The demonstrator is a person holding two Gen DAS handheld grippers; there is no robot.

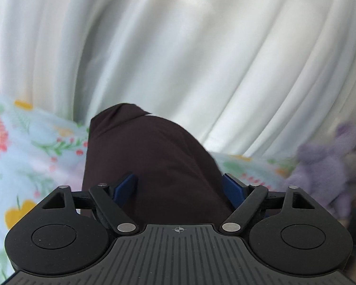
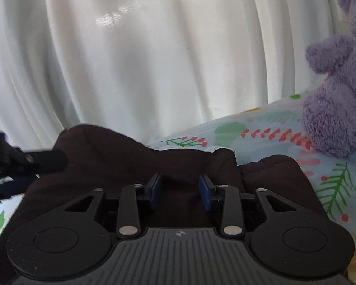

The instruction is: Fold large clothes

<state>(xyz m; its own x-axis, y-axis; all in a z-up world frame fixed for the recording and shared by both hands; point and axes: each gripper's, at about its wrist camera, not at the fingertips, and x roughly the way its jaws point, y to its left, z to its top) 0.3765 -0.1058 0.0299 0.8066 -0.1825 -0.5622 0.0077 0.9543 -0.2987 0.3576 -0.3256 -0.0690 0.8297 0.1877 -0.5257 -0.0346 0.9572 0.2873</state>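
A white curtain (image 2: 154, 59) hangs behind a bed covered by a floral sheet (image 2: 261, 128), on which the dark garment (image 2: 135, 161) lies bunched, with a purple plush toy (image 2: 337, 109) to its right. The left gripper (image 1: 180, 187) has its jaws spread wide around a raised fold of the garment, though whether the pads press it I cannot tell. The right gripper (image 2: 180, 190) hovers over the cloth with jaws partly apart, nothing pinched.

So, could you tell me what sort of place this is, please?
Most likely a bedroom. A dark garment lies on a floral sheet, probably a bed, with a purple plush toy on it and a white curtain hanging right behind.
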